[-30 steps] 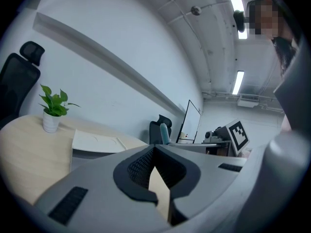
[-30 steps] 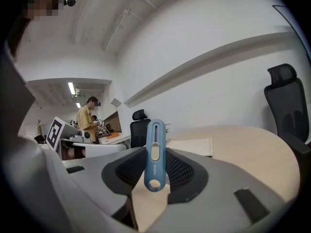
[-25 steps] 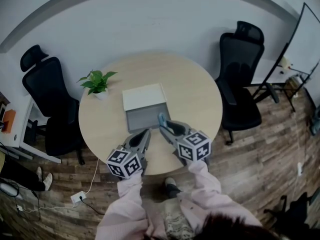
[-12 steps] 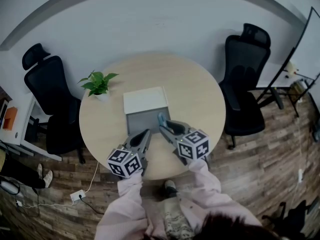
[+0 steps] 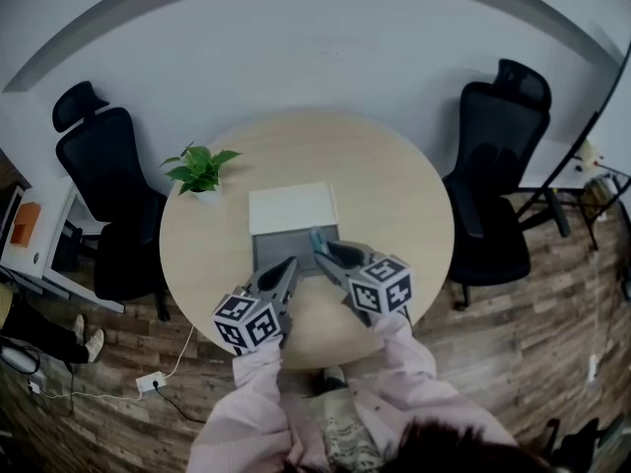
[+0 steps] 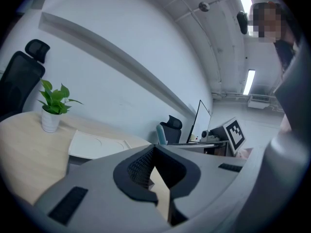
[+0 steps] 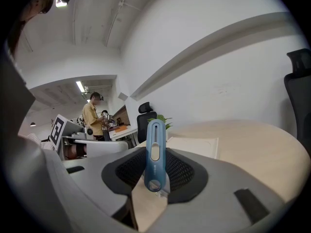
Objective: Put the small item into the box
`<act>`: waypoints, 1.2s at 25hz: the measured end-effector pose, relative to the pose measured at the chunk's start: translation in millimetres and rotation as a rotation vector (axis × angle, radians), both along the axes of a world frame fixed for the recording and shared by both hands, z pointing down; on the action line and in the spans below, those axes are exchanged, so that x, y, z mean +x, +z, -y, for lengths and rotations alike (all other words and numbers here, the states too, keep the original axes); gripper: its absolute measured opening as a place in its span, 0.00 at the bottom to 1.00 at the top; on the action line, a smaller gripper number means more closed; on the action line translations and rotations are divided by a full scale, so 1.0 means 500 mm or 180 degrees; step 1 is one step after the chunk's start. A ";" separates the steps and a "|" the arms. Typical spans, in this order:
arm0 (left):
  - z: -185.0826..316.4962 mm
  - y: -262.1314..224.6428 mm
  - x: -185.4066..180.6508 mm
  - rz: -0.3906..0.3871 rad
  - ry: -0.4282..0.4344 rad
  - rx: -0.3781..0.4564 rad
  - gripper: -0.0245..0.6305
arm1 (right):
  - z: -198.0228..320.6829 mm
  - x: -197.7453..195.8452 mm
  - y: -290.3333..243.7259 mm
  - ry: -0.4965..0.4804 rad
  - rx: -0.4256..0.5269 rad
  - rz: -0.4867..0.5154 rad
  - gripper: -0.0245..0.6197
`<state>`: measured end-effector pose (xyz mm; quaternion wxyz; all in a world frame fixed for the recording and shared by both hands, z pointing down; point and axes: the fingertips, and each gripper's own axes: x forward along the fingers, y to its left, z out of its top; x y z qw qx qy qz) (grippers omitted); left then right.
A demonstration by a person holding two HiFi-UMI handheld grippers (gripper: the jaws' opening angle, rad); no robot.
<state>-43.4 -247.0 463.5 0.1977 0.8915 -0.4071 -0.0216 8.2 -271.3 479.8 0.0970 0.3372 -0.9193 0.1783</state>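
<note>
The right gripper (image 7: 156, 184) is clamped on the small item (image 7: 155, 152), a slim blue bar with a long slot, a pale oval inset and a round hole, held upright. It is over the near edge of the box (image 5: 291, 208). The left gripper (image 6: 154, 171) has its jaws together and empty.

Held side by side, left tool (image 5: 287, 265) is closed empty, right tool (image 5: 321, 252) clamped tight.

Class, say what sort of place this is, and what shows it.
Probably an office meeting room: black office chairs, a round table, and a ceiling strip light.
</note>
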 end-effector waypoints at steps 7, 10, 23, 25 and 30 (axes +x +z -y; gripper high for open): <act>0.030 0.009 -0.020 -0.0012 -0.0135 -0.0024 0.05 | 0.036 -0.020 0.013 -0.0148 -0.0035 -0.0038 0.24; 0.039 0.013 -0.025 -0.0019 -0.0178 -0.0040 0.05 | 0.043 -0.028 0.019 -0.0223 -0.0054 -0.0081 0.24; 0.066 0.035 -0.032 -0.0044 -0.0197 -0.0165 0.05 | 0.069 -0.051 0.048 -0.0385 -0.0161 -0.0177 0.24; 0.068 0.041 -0.033 -0.0053 -0.0180 -0.0202 0.05 | 0.072 -0.056 0.054 -0.0402 -0.0200 -0.0183 0.24; 0.076 0.052 -0.043 -0.0085 -0.0164 -0.0289 0.05 | 0.082 -0.067 0.067 -0.0425 -0.0281 -0.0223 0.24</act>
